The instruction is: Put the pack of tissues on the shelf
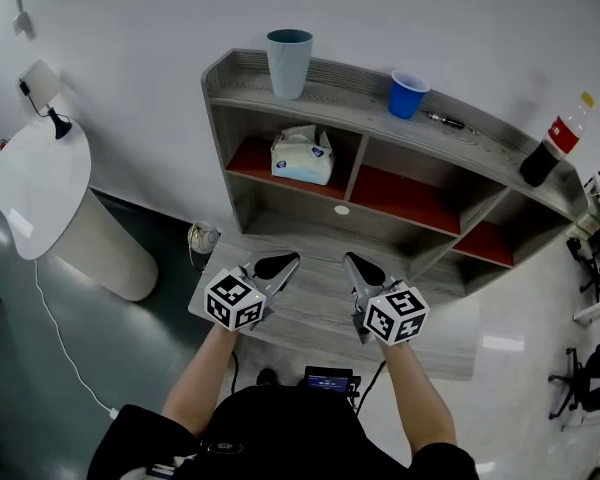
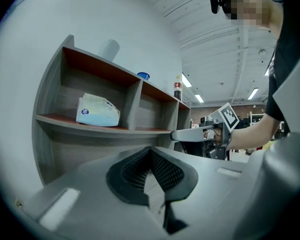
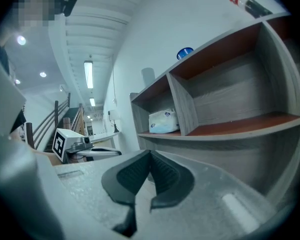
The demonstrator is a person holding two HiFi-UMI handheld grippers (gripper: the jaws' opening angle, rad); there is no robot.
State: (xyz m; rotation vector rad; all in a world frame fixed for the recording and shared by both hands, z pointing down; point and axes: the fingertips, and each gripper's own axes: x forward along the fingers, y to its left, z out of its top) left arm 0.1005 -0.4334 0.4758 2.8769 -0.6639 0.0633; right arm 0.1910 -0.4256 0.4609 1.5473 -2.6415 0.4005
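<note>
Against white wall (image 1: 130, 28), shelf (image 1: 345, 85) — pack of tissues (image 1: 302, 156) inside; left gripper (image 1: 285, 261), right gripper (image 1: 356, 263) over grey desktop (image 1: 320, 313), fingers (image 2: 170, 173) closed.

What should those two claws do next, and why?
Probably just draw both back and rest. The pack of tissues already lies in the left compartment of the shelf. The left gripper and the right gripper are both shut on nothing, above the desk in front of it.
</note>
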